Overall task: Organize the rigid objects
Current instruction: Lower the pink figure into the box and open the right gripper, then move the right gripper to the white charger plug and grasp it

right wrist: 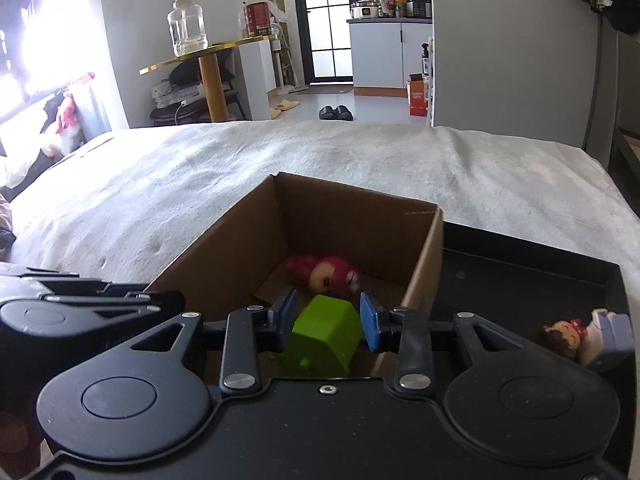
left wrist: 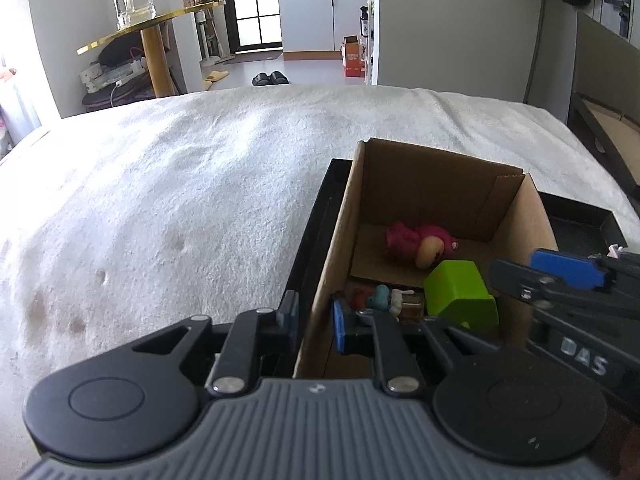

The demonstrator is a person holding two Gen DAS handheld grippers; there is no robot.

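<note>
Right gripper (right wrist: 328, 318) straddles the green plastic block (right wrist: 322, 336) inside the brown cardboard box (right wrist: 224, 256), pads beside it, contact unclear. Left gripper (left wrist: 316, 316) pinches the box's near-left wall. Far half holds only a pink doll (right wrist: 324, 274); black tray (right wrist: 520, 280) lies right.

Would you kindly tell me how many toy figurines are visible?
3: pink figurine at box's far end; blue-haired figurine by its near-left wall; dark-haired figurine on black tray. Others may be hidden.

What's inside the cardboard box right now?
In the box: a pink doll at the back, a green block, and a small figure near the left gripper. The gripper bodies hide the near floor.
</note>
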